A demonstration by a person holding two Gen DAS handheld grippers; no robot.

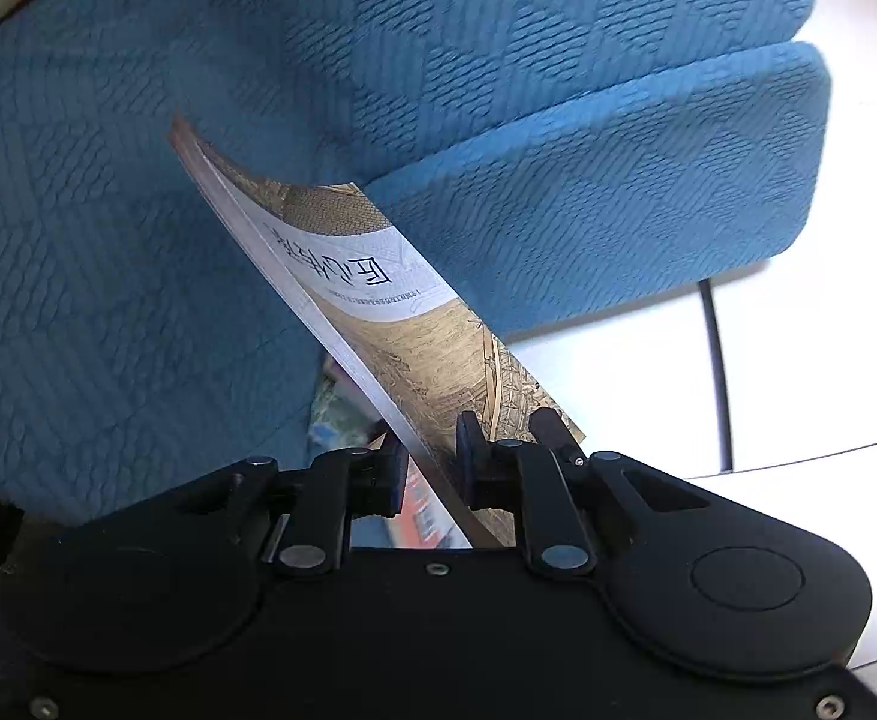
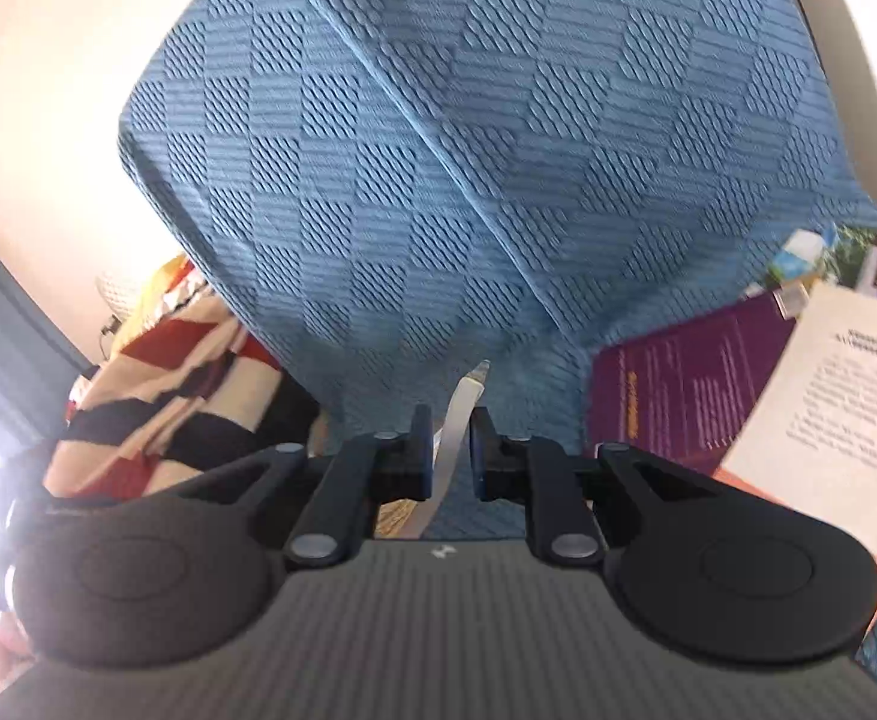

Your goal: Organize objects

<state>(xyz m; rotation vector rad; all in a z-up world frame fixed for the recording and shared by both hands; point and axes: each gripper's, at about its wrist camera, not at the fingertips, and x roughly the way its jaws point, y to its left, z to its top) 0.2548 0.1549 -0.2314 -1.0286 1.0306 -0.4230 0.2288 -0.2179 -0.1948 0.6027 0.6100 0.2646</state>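
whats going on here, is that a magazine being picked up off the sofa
Yes. The left hand-held gripper is shut on a magazine, held on edge in front of the blue sofa. The right hand-held gripper is shut on a thin pale edge, probably the same magazine, though that cannot be confirmed. More booklets lie on the seat to the right.

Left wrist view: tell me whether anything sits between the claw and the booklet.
Nothing does. The left claw is already shut on the booklet, gripping its near edge, with the blue sofa behind it.
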